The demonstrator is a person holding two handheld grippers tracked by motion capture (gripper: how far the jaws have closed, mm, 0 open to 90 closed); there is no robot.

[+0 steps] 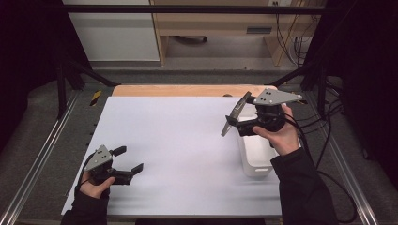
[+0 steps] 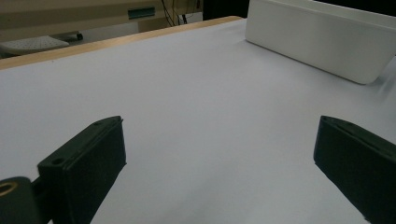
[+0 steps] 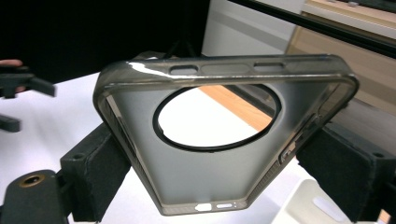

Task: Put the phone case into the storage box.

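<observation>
Right gripper (image 1: 233,118) is clamped on a smoky translucent phone case (image 3: 219,135), held up in the air over the far end of the white bin (image 1: 256,157), jaws pinching its two long edges. Left gripper (image 1: 127,159) sits low at the near-left of the table (image 1: 178,136), jaws wide apart, holding nothing.

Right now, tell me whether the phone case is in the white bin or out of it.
Out. The right gripper holds the phone case between its jaws, lifted above the white bin, with the table showing through its round camera cutout.
</observation>
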